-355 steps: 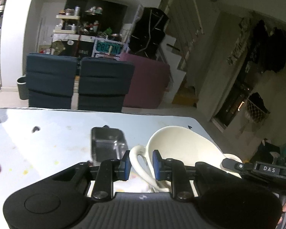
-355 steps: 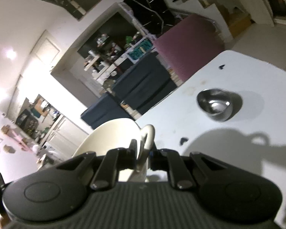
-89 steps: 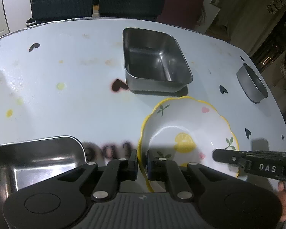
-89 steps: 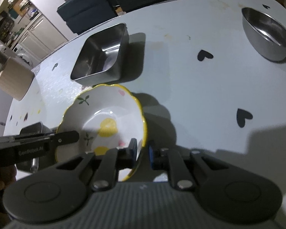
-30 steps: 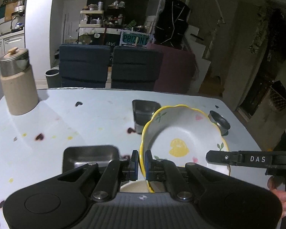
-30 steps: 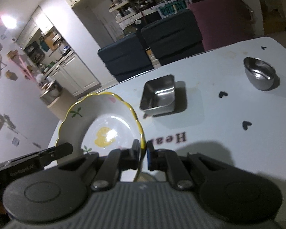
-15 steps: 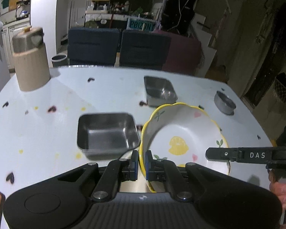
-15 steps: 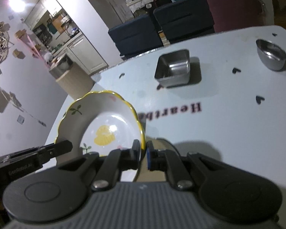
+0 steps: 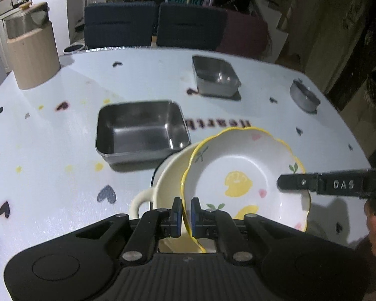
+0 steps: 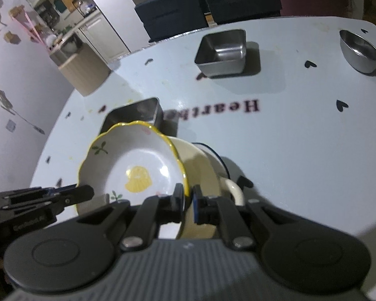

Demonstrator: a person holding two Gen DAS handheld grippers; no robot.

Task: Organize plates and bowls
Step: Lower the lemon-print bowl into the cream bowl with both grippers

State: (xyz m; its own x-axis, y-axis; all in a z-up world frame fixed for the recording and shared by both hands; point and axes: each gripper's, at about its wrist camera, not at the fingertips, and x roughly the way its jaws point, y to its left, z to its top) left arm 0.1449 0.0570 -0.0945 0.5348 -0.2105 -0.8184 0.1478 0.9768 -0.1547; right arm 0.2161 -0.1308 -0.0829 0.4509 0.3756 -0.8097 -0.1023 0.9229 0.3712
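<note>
A white scalloped plate with a yellow rim and lemon print (image 9: 245, 175) (image 10: 137, 165) is held by both grippers over a cream bowl with side handles (image 9: 168, 175) (image 10: 205, 173) that stands on the table. My left gripper (image 9: 184, 213) is shut on the plate's left rim. My right gripper (image 10: 188, 200) is shut on its right rim. The plate is tilted and sits partly inside the cream bowl. The bowl's inside is mostly hidden by the plate.
On the pale heart-patterned table (image 9: 62, 135) stand a large square steel tray (image 9: 140, 130) (image 10: 135, 115), a smaller steel tray (image 9: 214, 77) (image 10: 223, 50), a round steel bowl (image 9: 303, 95) (image 10: 358, 47) and a beige canister (image 9: 31, 50) (image 10: 82, 72). Dark chairs (image 9: 148, 25) stand behind.
Both grippers have lowered the lemon plate toward the table, and it now overlaps the cream bowl. The view tilts down more onto the table.
</note>
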